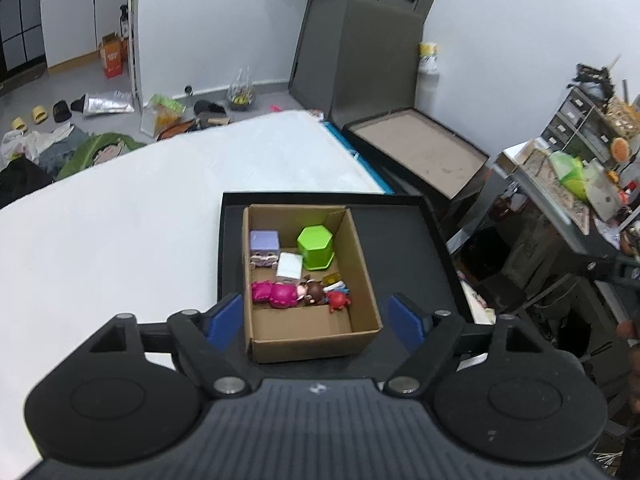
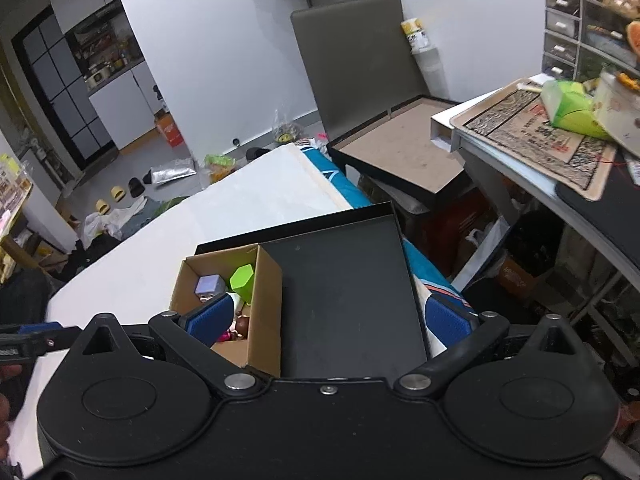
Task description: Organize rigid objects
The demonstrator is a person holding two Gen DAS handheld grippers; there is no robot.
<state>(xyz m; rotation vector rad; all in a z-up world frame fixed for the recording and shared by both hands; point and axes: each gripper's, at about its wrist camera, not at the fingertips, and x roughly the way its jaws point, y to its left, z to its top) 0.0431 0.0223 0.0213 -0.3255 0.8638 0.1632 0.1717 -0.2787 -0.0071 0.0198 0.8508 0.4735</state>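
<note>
A brown cardboard box [image 1: 312, 340] stands in a black tray [image 1: 400, 240] on a white table [image 1: 120, 220]. Inside lie a green hexagonal block [image 1: 316, 246], a purple cube figure [image 1: 264, 246], a white cube [image 1: 290, 266], a pink figure [image 1: 276, 294], a brown-headed doll [image 1: 314, 292] and a red figure [image 1: 339, 300]. My left gripper [image 1: 316, 318] is open and empty, held above the box's near end. My right gripper [image 2: 330, 316] is open and empty over the tray [image 2: 352, 292], right of the box [image 2: 264, 312]; its left finger hides part of the toys.
A grey chair [image 1: 400, 120] stands beyond the table's far right corner. A cluttered desk with a green packet [image 2: 572, 108] and drawers lies at right. Shoes, bags and clothes litter the floor [image 1: 80, 112] at the far left.
</note>
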